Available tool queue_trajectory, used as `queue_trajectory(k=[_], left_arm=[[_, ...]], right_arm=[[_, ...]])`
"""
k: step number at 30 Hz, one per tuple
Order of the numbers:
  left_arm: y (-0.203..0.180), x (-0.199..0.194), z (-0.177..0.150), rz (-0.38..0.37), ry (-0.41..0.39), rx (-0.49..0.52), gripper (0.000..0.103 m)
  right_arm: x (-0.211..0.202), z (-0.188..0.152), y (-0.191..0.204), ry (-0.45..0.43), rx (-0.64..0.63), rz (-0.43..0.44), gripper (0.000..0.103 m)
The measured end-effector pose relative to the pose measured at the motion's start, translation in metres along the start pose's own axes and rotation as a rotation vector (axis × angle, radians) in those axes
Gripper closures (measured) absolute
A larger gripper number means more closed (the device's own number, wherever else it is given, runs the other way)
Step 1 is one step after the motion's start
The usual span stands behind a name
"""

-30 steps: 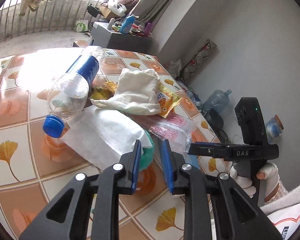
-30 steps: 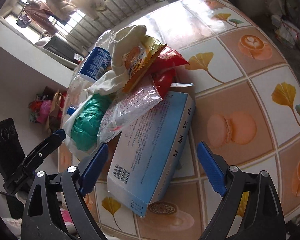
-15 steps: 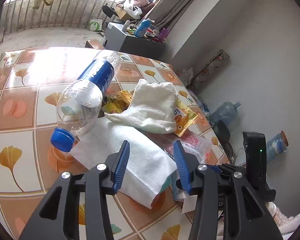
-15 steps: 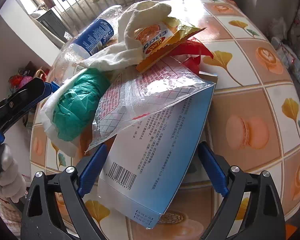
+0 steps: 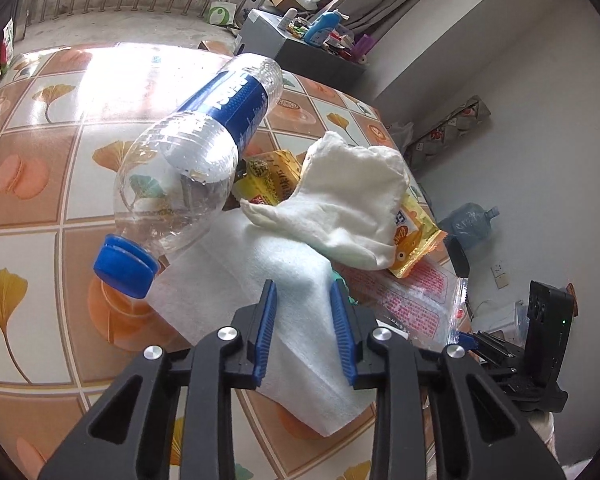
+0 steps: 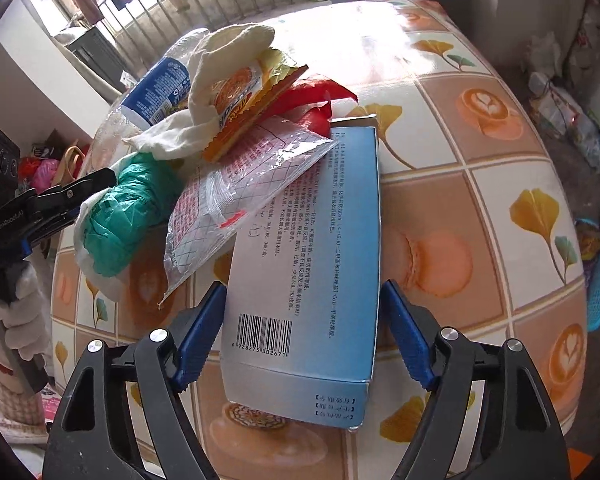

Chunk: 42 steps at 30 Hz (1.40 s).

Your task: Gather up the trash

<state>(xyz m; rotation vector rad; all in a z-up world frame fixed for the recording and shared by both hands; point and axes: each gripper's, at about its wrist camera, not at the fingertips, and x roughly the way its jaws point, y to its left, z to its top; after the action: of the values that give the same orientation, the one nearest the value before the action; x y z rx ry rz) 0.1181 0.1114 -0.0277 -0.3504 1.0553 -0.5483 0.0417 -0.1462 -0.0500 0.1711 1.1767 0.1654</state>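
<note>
While the right gripper [image 6: 302, 328] sits wide open, its blue pads flank the near end of a flat light-blue cardboard box [image 6: 312, 264] with a barcode; both pads are just beside the box edges, contact not confirmable. Ahead of it, on the box's far end: a clear plastic sachet with red print [image 6: 236, 184], an orange-yellow snack wrapper [image 6: 248, 100] and a red plastic scrap [image 6: 316, 98]. Ahead-left: a green plastic bag wad [image 6: 124, 216] wrapped in white tissue. Left gripper [image 5: 305, 326] has a moderate gap, its pads straddling a fold of the flat white tissue sheet [image 5: 260, 276], not clamped. Ahead-left of it lies a clear plastic bottle with blue label and blue cap [image 5: 188, 168]; straight ahead, a crumpled white cloth [image 5: 348, 208]. All of it rests on the tile-patterned tabletop [image 5: 32, 184].
</note>
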Motion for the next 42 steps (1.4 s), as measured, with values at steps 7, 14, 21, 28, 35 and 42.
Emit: queue_trajectory(k=[7,14,21,28,35,42], left_arm=[[0.000,-0.007,0.001,-0.001,-0.007,0.013,0.097],[-0.001,-0.042,0.003,0.001,-0.054,0.025,0.100],[-0.012,-0.090,0.011,-0.049,-0.143,0.031,0.101],[-0.029,-0.127,0.023,-0.132,-0.210,0.046,0.101],[-0.087,-0.111,0.044,-0.206,-0.196,0.181,0.101],[-0.175,-0.049,0.071,-0.311,-0.090,0.345,0.101]], right_arm=[[-0.009,-0.001,-0.015,0.002,0.006,0.008,0.034],[-0.025,-0.006,-0.040,-0.012,0.050,0.039,0.035],[-0.040,-0.013,-0.065,-0.024,0.114,0.083,0.036],[-0.066,-0.031,-0.090,-0.094,0.204,0.163,0.037],[-0.093,-0.046,-0.112,-0.179,0.299,0.187,0.037],[-0.109,-0.060,-0.146,-0.268,0.415,0.218,0.037]])
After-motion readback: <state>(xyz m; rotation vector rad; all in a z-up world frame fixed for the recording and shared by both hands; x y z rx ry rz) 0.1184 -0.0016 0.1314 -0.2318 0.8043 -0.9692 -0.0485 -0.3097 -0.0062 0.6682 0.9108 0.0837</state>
